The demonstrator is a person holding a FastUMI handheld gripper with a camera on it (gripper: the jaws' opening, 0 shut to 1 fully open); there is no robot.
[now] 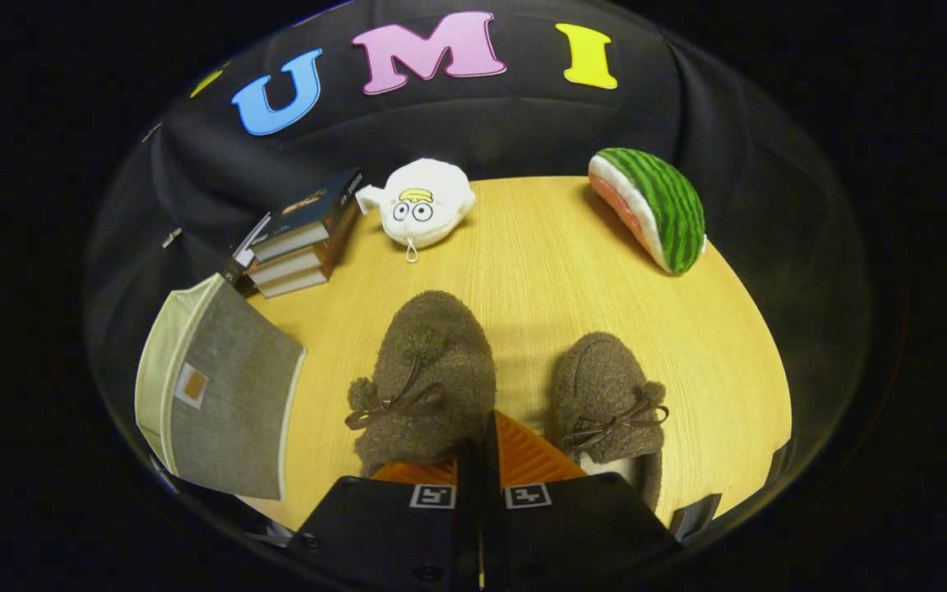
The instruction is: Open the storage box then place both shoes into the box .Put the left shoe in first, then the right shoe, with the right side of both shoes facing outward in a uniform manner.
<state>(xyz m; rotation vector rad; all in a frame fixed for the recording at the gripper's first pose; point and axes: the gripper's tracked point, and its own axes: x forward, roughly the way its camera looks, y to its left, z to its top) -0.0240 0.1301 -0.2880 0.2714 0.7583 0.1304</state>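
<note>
Claw (482, 460) clenched, fingers pressed together, grasping nothing. Storage box (223, 390) lid down, off to claw's left, near book stack (301, 238). Two fuzzy shoes (424, 378) just ahead of claw, toes pointing away; box first.

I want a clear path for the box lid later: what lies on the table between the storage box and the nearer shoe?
Nothing: in the gripper view, bare wooden table separates the storage box from the shoe. The gripper is shut.
</note>
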